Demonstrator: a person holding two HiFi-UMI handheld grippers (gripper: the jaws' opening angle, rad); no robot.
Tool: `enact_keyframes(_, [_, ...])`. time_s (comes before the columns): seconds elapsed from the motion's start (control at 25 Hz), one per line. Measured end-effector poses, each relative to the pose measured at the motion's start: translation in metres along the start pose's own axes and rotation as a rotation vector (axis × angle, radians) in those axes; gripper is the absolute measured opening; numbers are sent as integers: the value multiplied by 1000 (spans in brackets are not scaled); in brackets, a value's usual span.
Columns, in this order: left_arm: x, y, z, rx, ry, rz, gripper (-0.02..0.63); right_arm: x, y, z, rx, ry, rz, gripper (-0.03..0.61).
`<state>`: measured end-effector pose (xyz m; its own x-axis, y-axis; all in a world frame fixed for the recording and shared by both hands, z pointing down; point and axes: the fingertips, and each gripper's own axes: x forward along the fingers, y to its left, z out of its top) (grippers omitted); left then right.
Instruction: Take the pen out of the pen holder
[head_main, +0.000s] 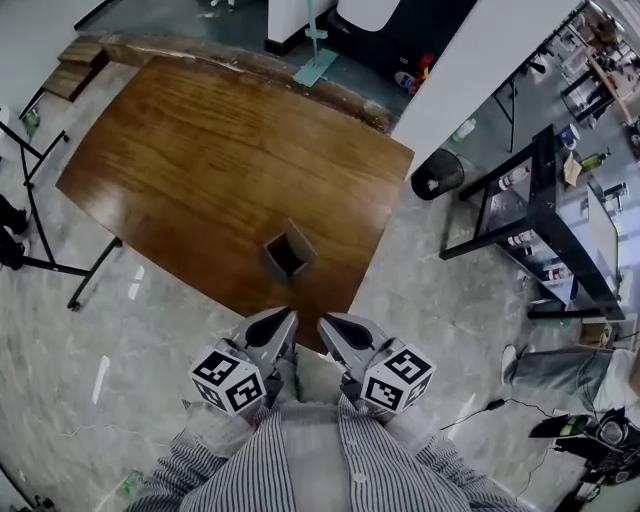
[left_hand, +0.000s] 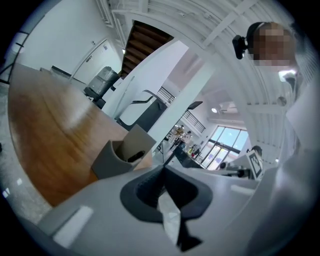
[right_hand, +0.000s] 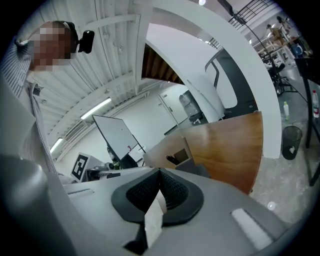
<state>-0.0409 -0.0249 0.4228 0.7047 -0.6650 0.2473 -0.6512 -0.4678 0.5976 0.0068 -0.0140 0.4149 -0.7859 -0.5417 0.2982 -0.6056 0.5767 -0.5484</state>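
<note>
A grey square pen holder (head_main: 289, 250) stands near the front edge of the brown wooden table (head_main: 200, 150). In the left gripper view the pen holder (left_hand: 120, 154) shows a dark pen (left_hand: 135, 156) lying inside its mouth. From the right gripper view, the pen holder (right_hand: 181, 156) has the dark pen (right_hand: 171, 160) at its opening. My left gripper (head_main: 291, 314) and right gripper (head_main: 322, 322) hover side by side just short of the table edge, below the holder in the head view. Both are shut with nothing between the jaws, and neither touches the holder.
A black waste bin (head_main: 437, 174) stands on the floor right of the table. A black metal rack (head_main: 550, 205) with bottles fills the right side. A black stand (head_main: 30, 200) is at the table's left. A teal object (head_main: 316, 66) lies at the far table edge.
</note>
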Motion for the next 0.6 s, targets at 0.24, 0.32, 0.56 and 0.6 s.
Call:
enact_keyframes(0.24, [3, 20, -7, -22, -2, 59, 8, 9, -2, -8, 49, 18, 18, -2])
enact_keyframes(0.32, [5, 25, -7, -15, -8, 72, 8, 9, -4, -11, 67, 21, 18, -2])
enact_keyframes(0.56, [18, 35, -7, 141, 26, 127, 8, 4, -14, -27, 126, 38, -1, -2])
enact_keyframes(0.6, [21, 35, -7, 167, 33, 125, 9, 3, -16, -31, 136, 39, -7, -2])
